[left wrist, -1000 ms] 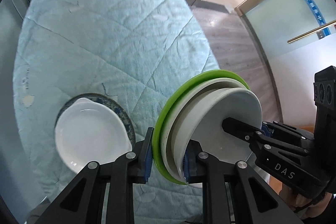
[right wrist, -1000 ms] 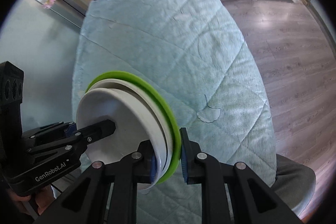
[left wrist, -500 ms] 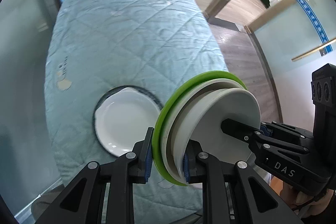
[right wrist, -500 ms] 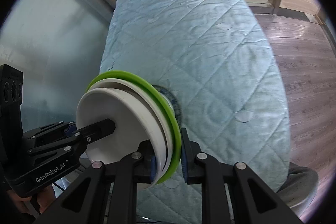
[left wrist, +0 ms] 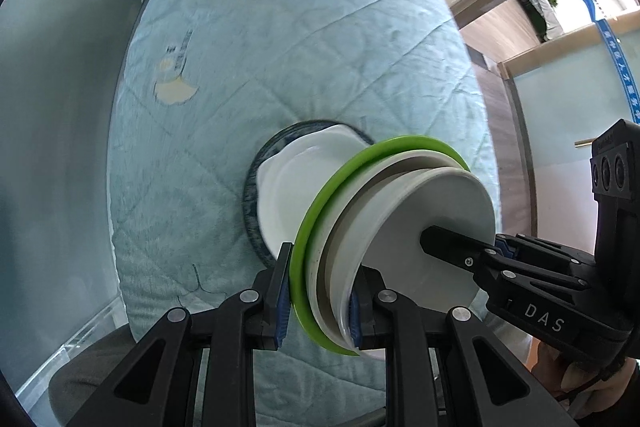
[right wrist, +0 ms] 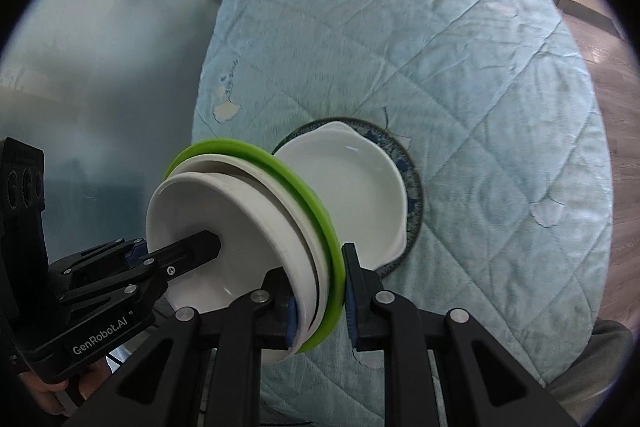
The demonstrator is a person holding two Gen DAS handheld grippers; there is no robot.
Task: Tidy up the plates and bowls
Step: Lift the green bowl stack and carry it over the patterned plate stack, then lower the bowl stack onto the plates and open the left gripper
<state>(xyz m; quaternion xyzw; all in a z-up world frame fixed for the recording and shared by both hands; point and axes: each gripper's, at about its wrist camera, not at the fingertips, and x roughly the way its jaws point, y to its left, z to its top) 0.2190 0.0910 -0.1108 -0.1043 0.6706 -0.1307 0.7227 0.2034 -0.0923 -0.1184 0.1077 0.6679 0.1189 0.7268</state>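
Note:
Both grippers hold one stack of dishes on edge: a green plate (left wrist: 320,203) with white dishes (left wrist: 424,223) nested in it. My left gripper (left wrist: 318,301) is shut on the stack's near rim. My right gripper (right wrist: 318,301) is shut on the opposite rim; the green plate (right wrist: 296,183) and white dishes (right wrist: 224,223) show there too. On the table a white dish (left wrist: 288,187) rests on a blue-patterned plate (left wrist: 250,195), just behind the held stack; they also show in the right wrist view, white dish (right wrist: 360,187) on patterned plate (right wrist: 414,187).
The table wears a quilted light-blue cloth (left wrist: 280,39) with small prints. A frosted glass wall (left wrist: 52,107) runs along its left side. Wood floor (right wrist: 616,131) lies to the right. A grey chair seat (right wrist: 592,379) stands at the table's near right edge.
The held stack has moved over toward the white dish on the patterned plate, which now sits right behind it. Both grips are unchanged.

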